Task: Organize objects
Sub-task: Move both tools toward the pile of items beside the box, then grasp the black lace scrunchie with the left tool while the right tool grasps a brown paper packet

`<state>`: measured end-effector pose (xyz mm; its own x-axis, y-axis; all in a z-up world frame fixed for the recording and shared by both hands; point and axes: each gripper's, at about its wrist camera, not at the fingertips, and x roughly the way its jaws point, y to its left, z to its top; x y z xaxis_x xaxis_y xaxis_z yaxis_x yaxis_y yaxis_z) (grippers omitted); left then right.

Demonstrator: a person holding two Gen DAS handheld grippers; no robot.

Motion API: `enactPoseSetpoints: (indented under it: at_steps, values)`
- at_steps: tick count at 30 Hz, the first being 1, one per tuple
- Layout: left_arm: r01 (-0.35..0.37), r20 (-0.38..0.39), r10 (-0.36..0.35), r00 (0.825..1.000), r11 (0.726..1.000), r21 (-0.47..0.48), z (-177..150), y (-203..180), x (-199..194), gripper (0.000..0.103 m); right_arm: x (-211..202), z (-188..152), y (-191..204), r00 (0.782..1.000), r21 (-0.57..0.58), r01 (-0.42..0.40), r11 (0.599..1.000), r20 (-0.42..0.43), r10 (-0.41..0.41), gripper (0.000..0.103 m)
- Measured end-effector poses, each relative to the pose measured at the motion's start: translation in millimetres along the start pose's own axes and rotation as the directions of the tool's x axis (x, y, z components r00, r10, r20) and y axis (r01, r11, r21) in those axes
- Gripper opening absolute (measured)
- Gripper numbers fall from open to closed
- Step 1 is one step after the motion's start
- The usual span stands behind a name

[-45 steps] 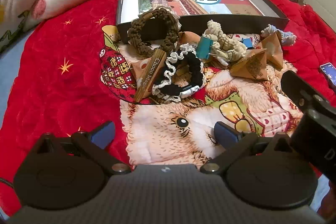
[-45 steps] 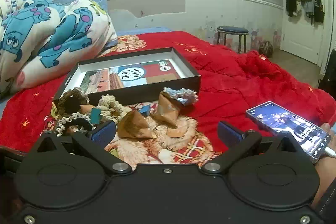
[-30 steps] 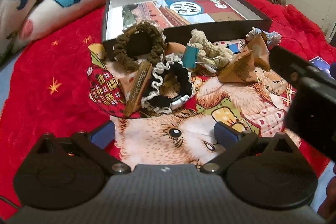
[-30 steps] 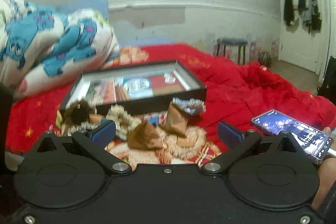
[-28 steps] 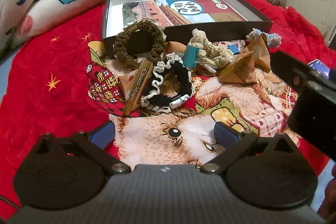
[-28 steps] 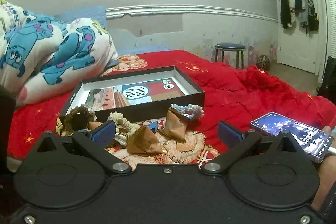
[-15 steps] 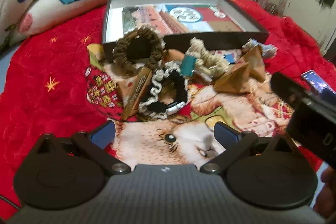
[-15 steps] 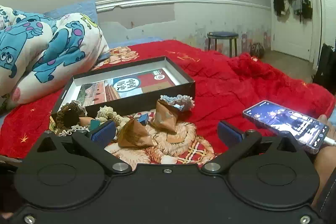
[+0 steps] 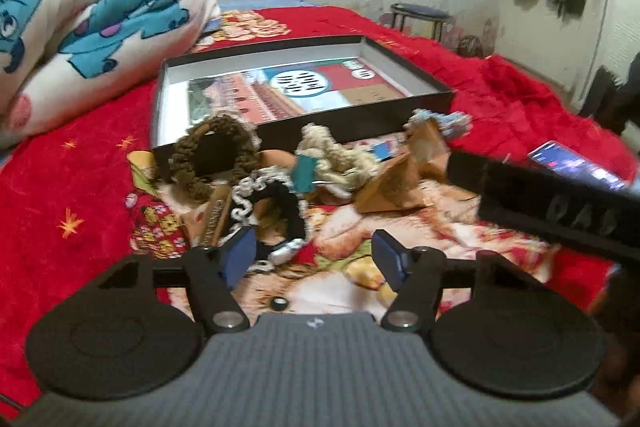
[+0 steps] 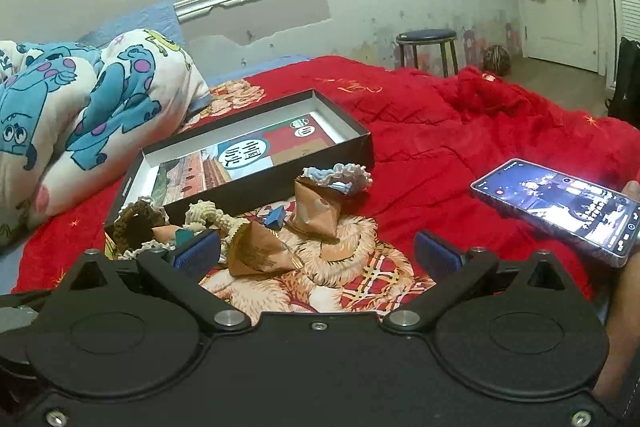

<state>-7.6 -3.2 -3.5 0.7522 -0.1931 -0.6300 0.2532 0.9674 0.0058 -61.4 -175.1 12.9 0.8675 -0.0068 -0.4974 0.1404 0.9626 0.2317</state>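
An open black box [image 9: 436,91] [image 10: 362,143] with a printed sheet inside lies on the red bed. In front of it is a heap: a brown scrunchie [image 9: 212,151] [image 10: 134,223], a black-and-white scrunchie [image 9: 276,203], a cream rope knot [image 9: 336,155] [image 10: 204,215], brown paper packets [image 9: 390,189] [image 10: 256,251], a pale blue scrunchie [image 10: 340,177]. My left gripper [image 9: 314,255] is partly open and empty, just short of the black-and-white scrunchie. My right gripper [image 10: 318,251] is open and empty, low before the packets.
A phone [image 10: 556,207] lies on the red blanket at the right, by a hand. A monster-print pillow [image 9: 80,23] [image 10: 80,115] lies left of the box. The right gripper's body [image 9: 548,211] crosses the left wrist view. A stool [image 10: 426,49] stands by the wall.
The left gripper's fingers have narrowed and it has tilted up and moved toward the heap. The right gripper has drifted and dipped slightly, still open.
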Motion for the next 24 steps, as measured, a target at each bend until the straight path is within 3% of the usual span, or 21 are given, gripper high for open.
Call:
enactPoseSetpoints:
  at_steps: [10, 16, 19, 22, 24]
  values:
    - [-0.097, 0.085, 0.093, 0.992, 0.994, 0.048, 1, 3, -8, 0.08, 31, 7, 13, 0.99, 0.018, -0.138, 0.99, -0.007, 0.138, 0.103]
    - [-0.093, 0.035, 0.09, 0.995, 0.992, 0.083, -3, -1, -1, 0.082, 38, 4, 13, 0.986, 0.005, -0.168, 0.986, -0.017, 0.168, 0.103]
    - [-0.097, -0.004, 0.097, 0.995, 0.992, 0.078, -6, 0, 8, 0.074, 44, 1, 10, 0.985, 0.005, -0.168, 0.986, -0.03, 0.169, 0.103]
    - [-0.11, -0.052, 0.113, 0.992, 0.992, 0.054, -7, 7, 20, 0.049, 51, -3, 11, 0.982, -0.012, -0.18, 0.984, -0.057, 0.179, 0.099]
    - [-0.106, -0.075, 0.108, 0.991, 0.994, 0.029, -7, 12, 26, 0.044, 58, -6, 15, 0.98, -0.034, -0.184, 0.982, -0.084, 0.18, 0.096]
